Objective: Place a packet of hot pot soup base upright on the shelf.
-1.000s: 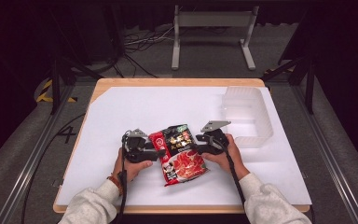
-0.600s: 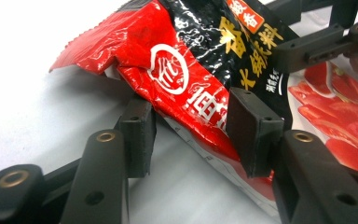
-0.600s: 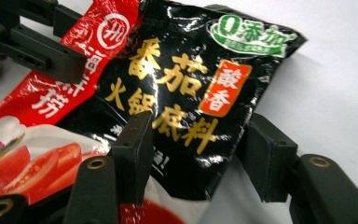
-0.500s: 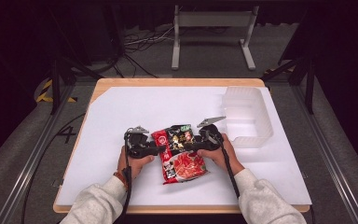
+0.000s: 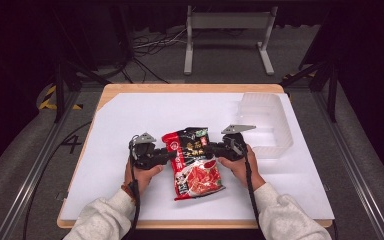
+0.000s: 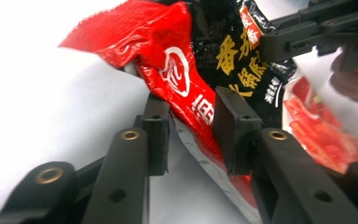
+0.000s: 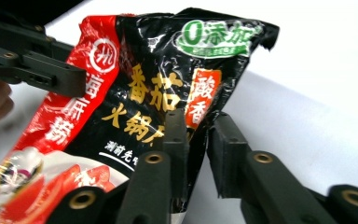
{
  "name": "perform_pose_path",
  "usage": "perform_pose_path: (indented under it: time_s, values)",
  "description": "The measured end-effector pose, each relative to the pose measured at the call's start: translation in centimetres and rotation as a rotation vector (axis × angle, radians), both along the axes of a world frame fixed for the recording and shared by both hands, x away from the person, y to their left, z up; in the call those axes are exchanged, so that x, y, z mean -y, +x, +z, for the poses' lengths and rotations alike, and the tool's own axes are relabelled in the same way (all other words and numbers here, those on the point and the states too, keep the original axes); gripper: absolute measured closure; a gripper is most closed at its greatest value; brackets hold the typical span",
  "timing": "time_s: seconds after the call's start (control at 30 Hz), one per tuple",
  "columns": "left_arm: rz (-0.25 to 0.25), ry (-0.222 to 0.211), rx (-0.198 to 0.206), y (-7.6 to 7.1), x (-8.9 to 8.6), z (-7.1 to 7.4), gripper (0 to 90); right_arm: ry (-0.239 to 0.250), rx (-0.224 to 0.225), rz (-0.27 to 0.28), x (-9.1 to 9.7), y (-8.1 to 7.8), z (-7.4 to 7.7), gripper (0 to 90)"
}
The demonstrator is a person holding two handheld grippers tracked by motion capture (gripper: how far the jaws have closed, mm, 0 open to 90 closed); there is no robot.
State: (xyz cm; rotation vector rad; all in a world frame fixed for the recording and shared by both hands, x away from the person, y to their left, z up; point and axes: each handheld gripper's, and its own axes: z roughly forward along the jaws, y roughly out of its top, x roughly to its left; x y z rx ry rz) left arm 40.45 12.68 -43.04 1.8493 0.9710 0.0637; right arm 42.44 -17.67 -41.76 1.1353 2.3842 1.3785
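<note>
Grippers stand on both sides of one packet, and that is the relation which matters for the next move. The red and black food packet [image 5: 192, 162] lies on the white table [image 5: 130, 115], in the middle of its near half, with its long axis running from the far side toward the person, a little turned so that the lower end goes to the person's right. The left gripper [image 5: 167, 156] comes in from the packet's left edge, and the right gripper [image 5: 209, 148] comes in from its right edge, both at the upper, black part of the packet, so they face each other across its short width. Both hands look about equally near.

In the left gripper view the two black jaws are partly apart, with the red edge of the packet [image 6: 186, 93] passing between them; the right pad seems to touch the film, but I cannot say the grip is firm. In the right gripper view the jaws stand narrow around the packet's edge [image 7: 191, 84], the left pad against the printed face, a small gap at the other pad.

A clear plastic container [image 5: 267, 122] sits on the table beyond the right hand, well apart from the packet.

My judgement: a pull apart along the short axis, or a lift together, would both depend on these two opposite holds.
</note>
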Motion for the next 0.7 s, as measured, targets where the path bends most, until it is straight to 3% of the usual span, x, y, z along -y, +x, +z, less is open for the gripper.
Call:
perform_pose_path:
  time_s: [0.17, 0.23, 0.27, 0.33, 0.43, 0.47, 0.6, 0.63, 0.7]
  values:
    - [-0.016, -0.04, 0.065, -1.0, -0.1, 1.7, 74.5, 0.036, 0.06, -0.015, 0.6, -1.6, 1.7, 82.7]
    - [-0.019, -0.046, 0.084, -1.3, -0.2, 2.2, 76.9, 0.037, 0.122, -0.007, 0.9, -2.6, 3.0, 84.1]
    - [-0.019, -0.063, 0.1, -1.5, -0.2, 2.7, 76.9, 0.037, 0.122, -0.007, 0.9, -2.6, 3.0, 84.1]
    - [-0.019, -0.061, 0.151, -2.0, -0.1, 3.5, 79.4, 0.024, 0.201, 0.009, 1.1, -3.6, 4.2, 85.1]
    - [-0.019, -0.07, 0.179, -2.3, 0.0, 4.1, 81.6, 0.04, 0.23, -0.003, 1.3, -4.0, 4.6, 86.4]
    - [-0.021, -0.069, 0.202, -2.4, 0.3, 4.5, 82.9, 0.041, 0.263, -0.016, 1.5, -4.4, 5.0, 86.8]
    - [-0.024, -0.073, 0.244, -2.6, 0.6, 5.1, 84.0, 0.031, 0.309, -0.029, 1.6, -4.9, 5.5, 87.3]
    - [-0.024, -0.077, 0.251, -2.6, 0.7, 5.2, 84.5, 0.018, 0.342, -0.032, 1.6, -5.2, 5.8, 87.4]
    - [-0.033, -0.082, 0.271, -2.5, 0.8, 5.6, 84.8, 0.025, 0.368, -0.036, 1.8, -5.5, 6.1, 87.4]
